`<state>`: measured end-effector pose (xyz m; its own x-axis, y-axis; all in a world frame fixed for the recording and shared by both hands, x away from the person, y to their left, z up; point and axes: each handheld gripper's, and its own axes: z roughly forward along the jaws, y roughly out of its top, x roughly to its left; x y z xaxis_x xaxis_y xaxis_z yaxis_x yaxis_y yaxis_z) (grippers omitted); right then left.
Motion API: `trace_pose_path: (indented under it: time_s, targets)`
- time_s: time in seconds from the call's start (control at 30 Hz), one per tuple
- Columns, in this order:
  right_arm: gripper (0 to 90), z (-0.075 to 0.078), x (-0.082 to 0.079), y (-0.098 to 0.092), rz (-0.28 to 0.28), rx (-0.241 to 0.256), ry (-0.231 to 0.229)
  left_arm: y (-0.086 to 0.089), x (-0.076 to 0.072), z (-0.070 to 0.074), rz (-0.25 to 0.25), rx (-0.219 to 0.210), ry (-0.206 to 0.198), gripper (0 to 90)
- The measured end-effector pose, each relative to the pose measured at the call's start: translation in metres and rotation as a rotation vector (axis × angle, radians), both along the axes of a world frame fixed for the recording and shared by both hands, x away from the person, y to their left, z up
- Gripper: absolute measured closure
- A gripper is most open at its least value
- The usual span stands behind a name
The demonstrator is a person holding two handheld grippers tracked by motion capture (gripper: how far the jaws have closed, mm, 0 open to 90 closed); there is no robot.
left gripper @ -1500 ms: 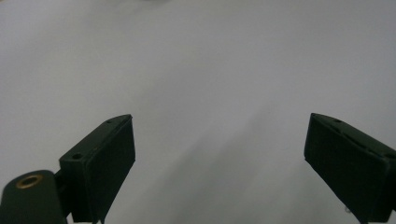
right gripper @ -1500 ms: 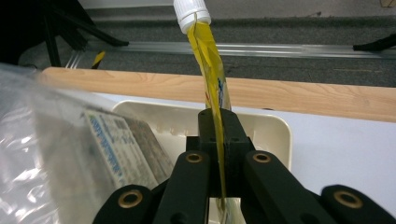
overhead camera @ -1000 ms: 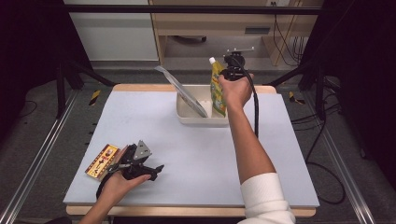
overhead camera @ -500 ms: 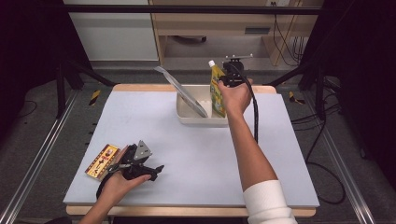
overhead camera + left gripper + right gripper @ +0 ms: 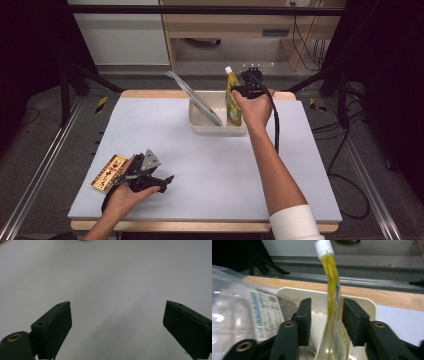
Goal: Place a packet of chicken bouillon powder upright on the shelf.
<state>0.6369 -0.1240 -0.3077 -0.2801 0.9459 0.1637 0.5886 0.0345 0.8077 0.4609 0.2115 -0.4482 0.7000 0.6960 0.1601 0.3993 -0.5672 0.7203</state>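
right tongs point(image 5: 325, 322) spread around yellow pouch point(image 5: 331, 302), upright in white tub point(image 5: 200, 122) at tabletop's point(image 5: 210, 175) far edge. left tongs point(image 5: 117, 327) spread over bare tabletop, beside a snack bar point(image 5: 108, 171).

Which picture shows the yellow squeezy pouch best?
The right gripper view: the yellow pouch stands up close between the right tongs, white cap on top. The high view shows it small, upright in the white tub. The left gripper view looks at bare table.
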Motion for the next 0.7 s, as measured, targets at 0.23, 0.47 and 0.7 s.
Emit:
trace_pose_path:
  time_s: [0.23,0.47,0.7]
  targets:
    - [45.6,0.011,-0.034,-0.008,0.075,0.007,-0.084,0.007,0.001,0.004,0.026,0.0,-0.01,7.0]
    - [35.2,0.003,-0.071,-0.02,0.113,0.001,-0.149,0.018,0.002,0.01,0.034,-0.01,-0.016,5.7]
    - [27.4,-0.026,-0.104,-0.029,0.135,-0.064,-0.16,0.034,0.003,0.018,0.075,0.006,-0.017,5.3]
